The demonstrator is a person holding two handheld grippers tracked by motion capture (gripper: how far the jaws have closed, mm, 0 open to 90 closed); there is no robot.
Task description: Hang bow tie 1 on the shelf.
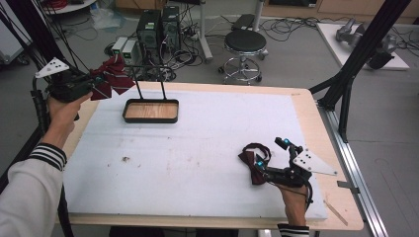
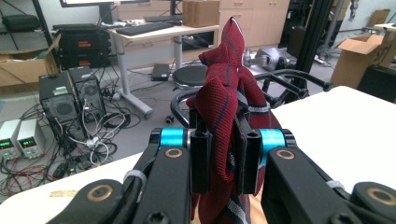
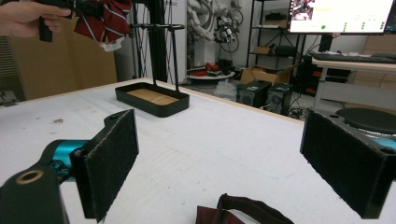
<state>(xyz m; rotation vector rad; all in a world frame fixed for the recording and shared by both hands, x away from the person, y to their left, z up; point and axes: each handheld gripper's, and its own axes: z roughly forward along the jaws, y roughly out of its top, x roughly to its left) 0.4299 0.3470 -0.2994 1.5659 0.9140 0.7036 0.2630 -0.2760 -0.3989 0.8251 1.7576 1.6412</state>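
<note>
My left gripper (image 1: 95, 81) is raised above the table's far left corner, shut on a red striped bow tie (image 1: 112, 78). In the left gripper view the tie (image 2: 224, 93) is pinched upright between the jaws of the left gripper (image 2: 222, 158). Just past it is the black rail (image 2: 292, 77) of a stand. The stand's tray (image 1: 150, 111) has a wooden floor and two thin posts. My right gripper (image 1: 272, 152) rests low at the table's near right, open, beside a dark red bow tie (image 1: 252, 170) lying on the white mat. That tie (image 3: 238, 212) lies below the wide-apart pads (image 3: 109, 161).
The white foam mat (image 1: 197, 148) covers most of the wooden table (image 1: 309, 106). Beyond the far edge stand a black stool (image 1: 245, 44), computer cases (image 1: 158, 27) and cables on the floor. A black frame leg (image 1: 353, 74) rises at the right.
</note>
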